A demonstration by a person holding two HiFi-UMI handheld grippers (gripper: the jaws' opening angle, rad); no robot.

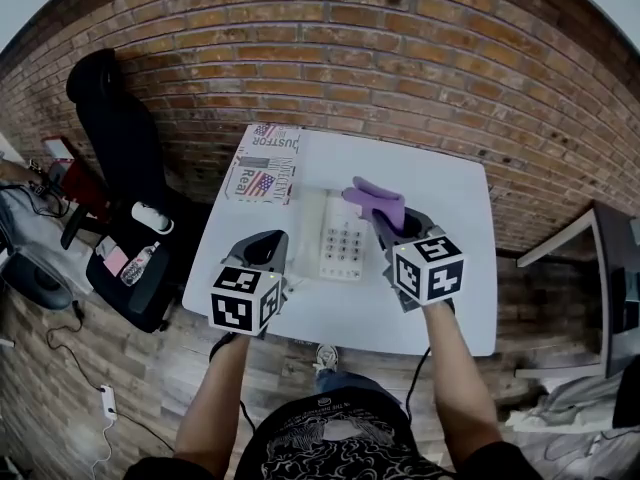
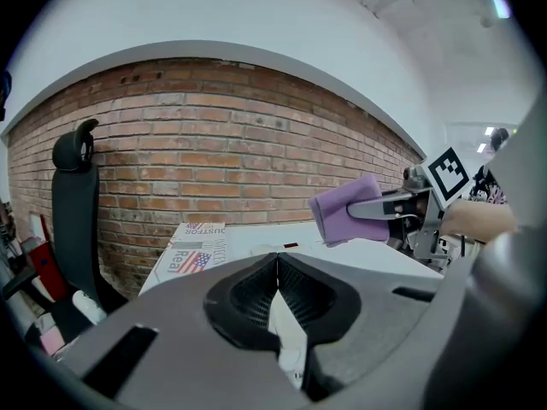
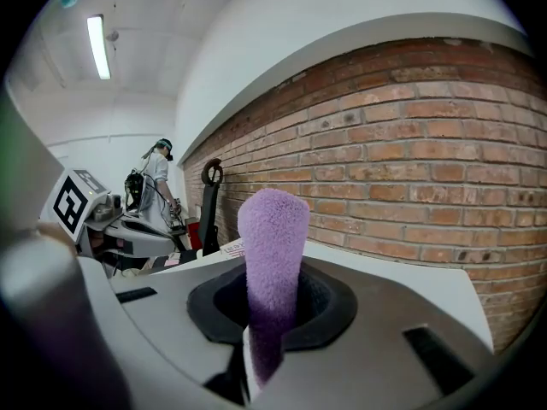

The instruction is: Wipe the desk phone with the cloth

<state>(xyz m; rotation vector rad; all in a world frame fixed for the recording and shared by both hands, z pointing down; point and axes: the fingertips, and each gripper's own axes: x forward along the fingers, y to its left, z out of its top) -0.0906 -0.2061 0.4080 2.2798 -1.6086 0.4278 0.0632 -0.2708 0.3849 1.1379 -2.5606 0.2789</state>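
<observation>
Head view: white table (image 1: pixel 445 203), brick wall (image 1: pixel 400 58)

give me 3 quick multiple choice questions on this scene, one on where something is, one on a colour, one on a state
1. Where on the table does the desk phone lie?
A. at its far right corner
B. hanging off its near edge
C. about the middle

2. What colour is the cloth?
A. green
B. purple
C. orange

3. How do the jaws of the left gripper stand?
A. together, with nothing between them
B. wide apart
C. clamped on the cloth

Answers:
1 C: the head view shows the phone on the middle of the white top, between the two grippers.
2 B: it is purple in every view, pinched in the right gripper.
3 A: the left gripper view shows the two jaws meeting with nothing in them.
</observation>
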